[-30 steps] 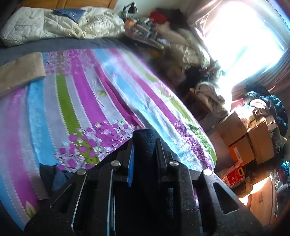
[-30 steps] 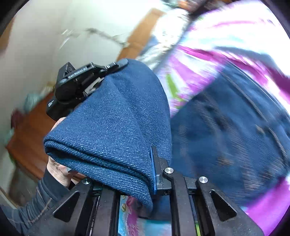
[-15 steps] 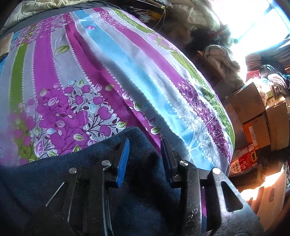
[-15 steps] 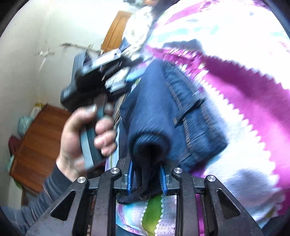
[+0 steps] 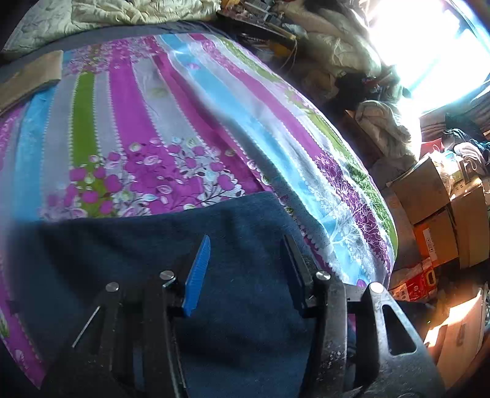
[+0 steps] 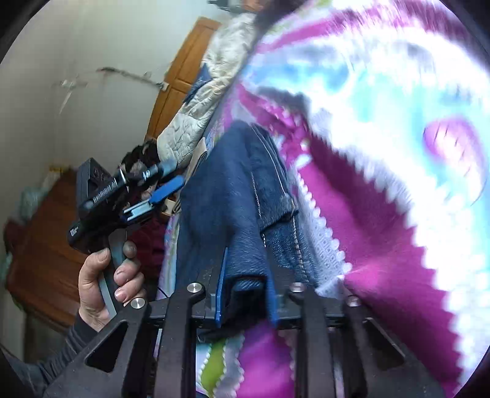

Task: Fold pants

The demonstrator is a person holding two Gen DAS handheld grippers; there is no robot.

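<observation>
The dark blue denim pants [image 5: 245, 306] lie folded on the striped floral bedspread [image 5: 147, 128]. My left gripper [image 5: 245, 242] hovers over them, open, with its blue pad [image 5: 196, 272] and the other finger wide apart and nothing pinched. In the right wrist view the folded pants [image 6: 232, 196] run away from the camera along the bed edge. My right gripper [image 6: 246, 275] is shut on their near fold, and cloth fills the gap between its pads. The left gripper [image 6: 153, 199] shows there too, open, held in a hand [image 6: 101, 284] just left of the pants.
A cream quilt [image 5: 107, 18] and a tan folded cloth [image 5: 27, 79] lie at the head of the bed. Cardboard boxes [image 5: 435, 208] and piled clothes [image 5: 382, 128] crowd the floor past the right bed edge. A wooden cabinet [image 6: 46, 245] stands by the wall.
The raised fold of pants came down onto the bed. My left gripper opened, let go of the cloth and drew back a little. The right gripper stays pinched on the fold.
</observation>
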